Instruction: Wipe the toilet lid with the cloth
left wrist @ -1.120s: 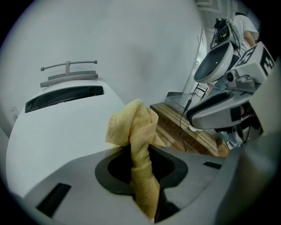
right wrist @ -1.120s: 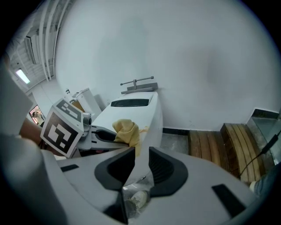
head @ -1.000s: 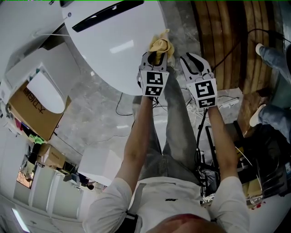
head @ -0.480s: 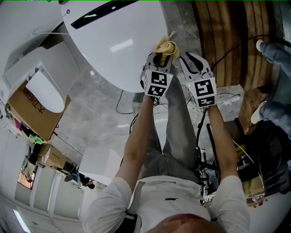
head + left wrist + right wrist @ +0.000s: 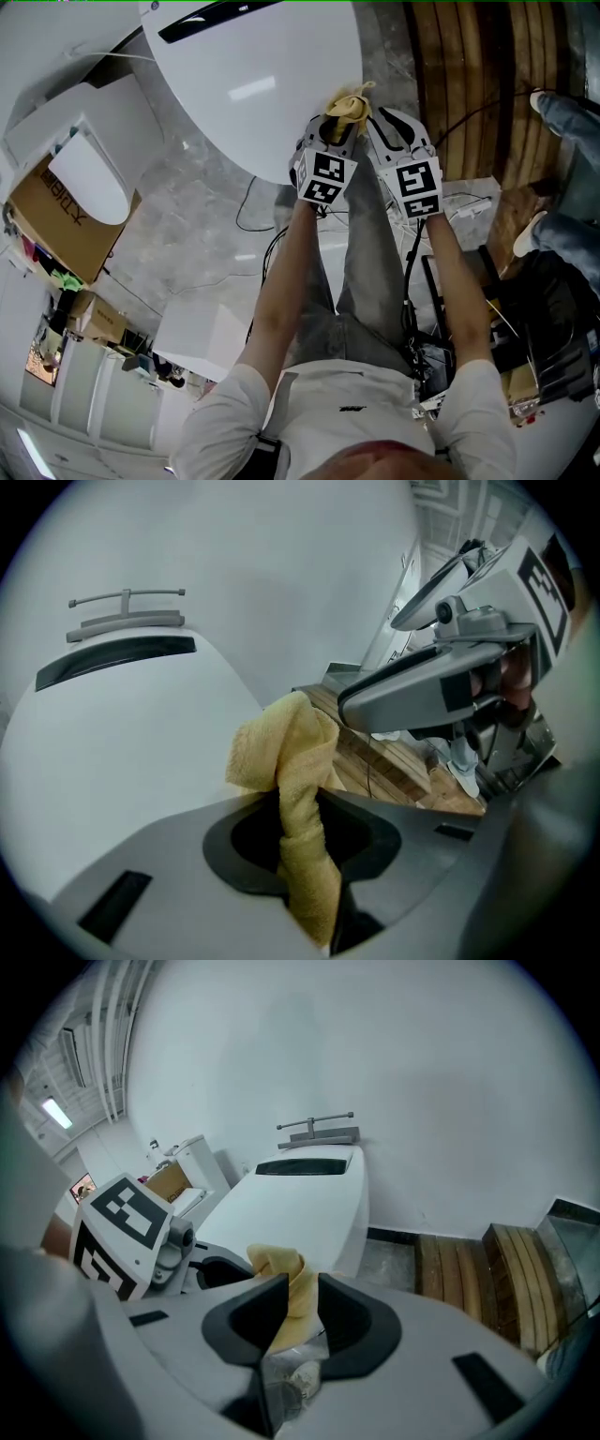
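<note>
Left gripper [image 5: 330, 129], clamped on the yellow cloth [image 5: 349, 101], has slid right along the near edge of the toilet lid [image 5: 253, 84], close beside the right gripper [image 5: 394, 127]. Right jaws slightly apart, empty. Judged: wipe stroke reaching the lid's right rim.

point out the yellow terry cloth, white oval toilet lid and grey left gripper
yellow terry cloth [image 5: 286, 752], left gripper view, bunched middle fold
white oval toilet lid [image 5: 253, 89], head view, bare glossy top
grey left gripper [image 5: 333, 127], head view, between its fingertips
</note>
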A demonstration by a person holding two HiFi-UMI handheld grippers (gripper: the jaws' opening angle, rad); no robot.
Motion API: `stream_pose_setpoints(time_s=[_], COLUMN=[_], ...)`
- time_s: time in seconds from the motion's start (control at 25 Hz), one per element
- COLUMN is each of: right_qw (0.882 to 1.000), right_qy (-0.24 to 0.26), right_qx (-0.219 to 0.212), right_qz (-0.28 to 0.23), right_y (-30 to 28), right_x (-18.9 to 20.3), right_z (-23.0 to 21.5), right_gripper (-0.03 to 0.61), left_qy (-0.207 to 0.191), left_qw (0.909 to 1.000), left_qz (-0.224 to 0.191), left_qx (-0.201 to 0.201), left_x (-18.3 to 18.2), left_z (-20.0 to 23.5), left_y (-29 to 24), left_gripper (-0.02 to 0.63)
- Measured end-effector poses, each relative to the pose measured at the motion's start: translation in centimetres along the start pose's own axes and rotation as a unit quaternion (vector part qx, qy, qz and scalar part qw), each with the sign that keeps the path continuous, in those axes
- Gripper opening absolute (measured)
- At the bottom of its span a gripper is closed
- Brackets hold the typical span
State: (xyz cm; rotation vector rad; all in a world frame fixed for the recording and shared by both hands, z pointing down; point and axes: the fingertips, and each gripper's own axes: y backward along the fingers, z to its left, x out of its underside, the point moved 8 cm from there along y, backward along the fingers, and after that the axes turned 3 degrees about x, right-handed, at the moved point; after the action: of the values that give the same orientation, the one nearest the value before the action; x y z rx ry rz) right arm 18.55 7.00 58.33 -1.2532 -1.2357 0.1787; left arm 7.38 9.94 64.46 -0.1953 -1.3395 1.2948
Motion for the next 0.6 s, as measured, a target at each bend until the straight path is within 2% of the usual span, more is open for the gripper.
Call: stream_pose_setpoints(time_s=[0.24, 0.6], right_qw=[1.000, 0.999], right_qy=[0.022, 0.039], right_qx=[-0.013, -0.022], right_qz=[0.009, 0.020], right_y=[-1.2, -3.1], right_x=[-0.8, -1.9], right_z=[2.8, 7.1], right_gripper=[0.112, 0.112], left_qy=[0.005, 0.032], left_qw=[1.0000, 0.9992], left_qz=[-0.002, -0.014], left_qx=[0.000, -0.017], left_x=[1.9, 5.0], left_z=[1.8, 5.8], left_y=[2.6, 7.0], left_gripper=[0.104, 0.104])
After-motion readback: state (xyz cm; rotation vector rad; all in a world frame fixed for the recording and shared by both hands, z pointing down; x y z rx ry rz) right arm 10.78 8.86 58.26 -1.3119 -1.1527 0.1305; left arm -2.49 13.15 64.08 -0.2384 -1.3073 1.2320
